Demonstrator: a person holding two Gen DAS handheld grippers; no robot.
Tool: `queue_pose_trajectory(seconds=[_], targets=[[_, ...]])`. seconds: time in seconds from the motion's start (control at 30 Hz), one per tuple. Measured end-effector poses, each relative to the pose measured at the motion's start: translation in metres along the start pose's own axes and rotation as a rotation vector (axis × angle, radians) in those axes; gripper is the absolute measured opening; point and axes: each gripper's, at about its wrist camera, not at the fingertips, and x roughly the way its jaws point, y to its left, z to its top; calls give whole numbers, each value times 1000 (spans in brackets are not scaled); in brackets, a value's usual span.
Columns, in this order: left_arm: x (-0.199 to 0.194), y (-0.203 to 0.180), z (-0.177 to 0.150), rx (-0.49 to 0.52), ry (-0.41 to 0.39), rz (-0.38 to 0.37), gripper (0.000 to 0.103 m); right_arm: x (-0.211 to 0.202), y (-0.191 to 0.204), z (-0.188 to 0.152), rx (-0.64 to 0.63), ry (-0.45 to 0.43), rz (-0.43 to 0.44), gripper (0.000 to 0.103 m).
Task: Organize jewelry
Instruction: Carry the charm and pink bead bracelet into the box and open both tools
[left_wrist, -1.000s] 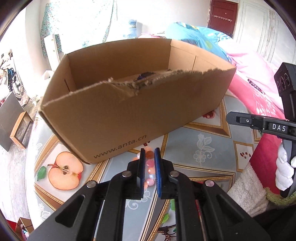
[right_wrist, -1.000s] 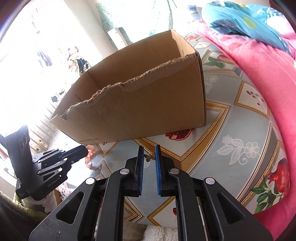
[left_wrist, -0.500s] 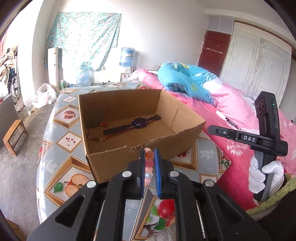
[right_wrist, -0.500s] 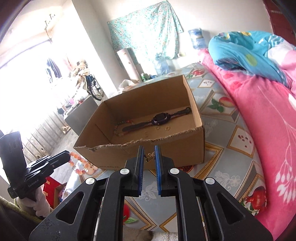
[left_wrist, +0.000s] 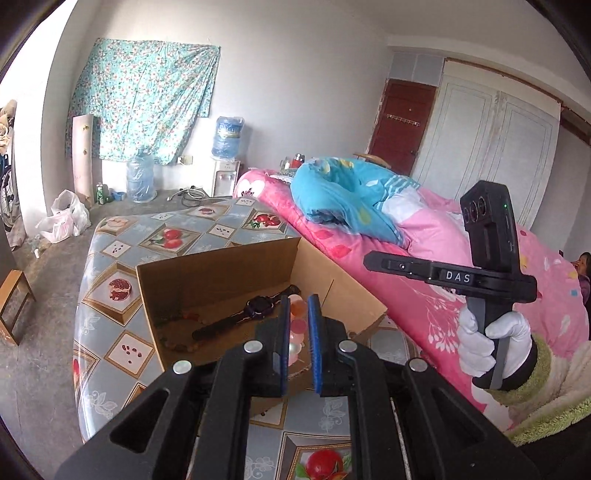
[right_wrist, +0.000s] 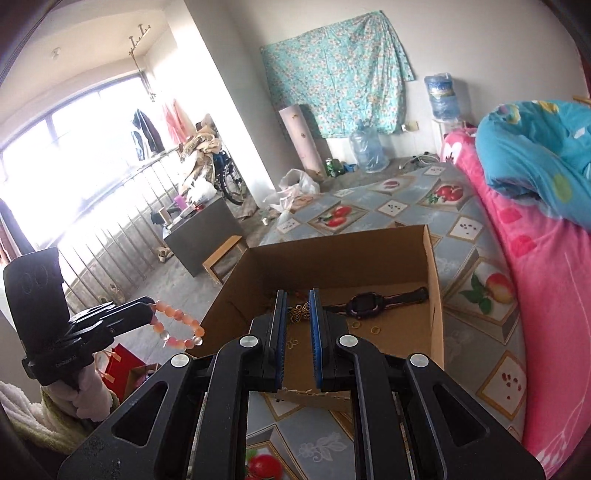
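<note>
Left gripper (left_wrist: 297, 317) clamps pink bead bracelet (right_wrist: 177, 325); right gripper (right_wrist: 298, 314) clamps butterfly pendant (right_wrist: 300, 313), both above cardboard box (right_wrist: 332, 254).

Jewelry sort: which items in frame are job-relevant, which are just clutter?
Job: bead bracelet in left gripper; butterfly charm in right gripper; cardboard box; watch; small rings.
Clutter: water jugs, plastic bag, blue quilt, wheelchair.

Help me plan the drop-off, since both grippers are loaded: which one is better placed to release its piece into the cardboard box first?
Right, probably. The right gripper holds its butterfly charm over the cardboard box, while the left gripper's bead bracelet hangs outside the box's left wall.
</note>
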Motion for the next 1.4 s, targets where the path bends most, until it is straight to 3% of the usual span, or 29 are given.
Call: queue_pose_trajectory(seconds=[0.23,0.5,0.67,0.9,1.07,1.2,1.4], targets=[[91,30,8,72,352,35,9,76,-24,28,80,263,106,10],[161,36,-11,199,649,41,9,118,-38,30,84,393,98,10],[186,42,-22,156,790,-3,10,130,-45,24,89,450,92,10],[178,51,-13,124,727,4,13,144,-47,23,89,528,92,10],[138,49,2,142,551,65,13,170,-44,19,65,655,72,10],[99,61,9,40,389,98,21,192,-40,10,7,762,13,10],[59,84,-13,-108,257,178,26,212,-39,-3,-47,866,-46,11]])
